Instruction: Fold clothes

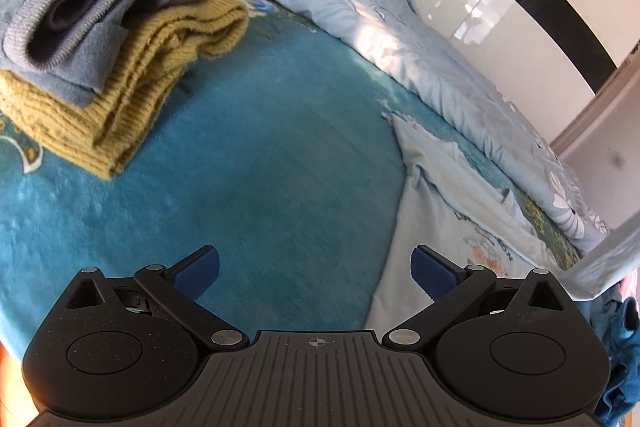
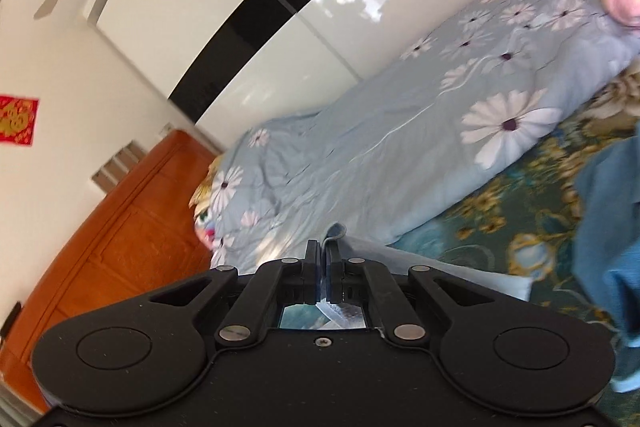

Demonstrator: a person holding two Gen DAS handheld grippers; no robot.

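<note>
Pale blue garment lies on the bed just right of and ahead of the wide-open, empty left gripper, its long edge running away forward, one corner pinched in the closed right gripper.

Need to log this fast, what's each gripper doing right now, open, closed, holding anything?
Left gripper: open, nothing between its fingers, above the teal blanket.
Right gripper: closed on an edge of the light blue garment.
</note>
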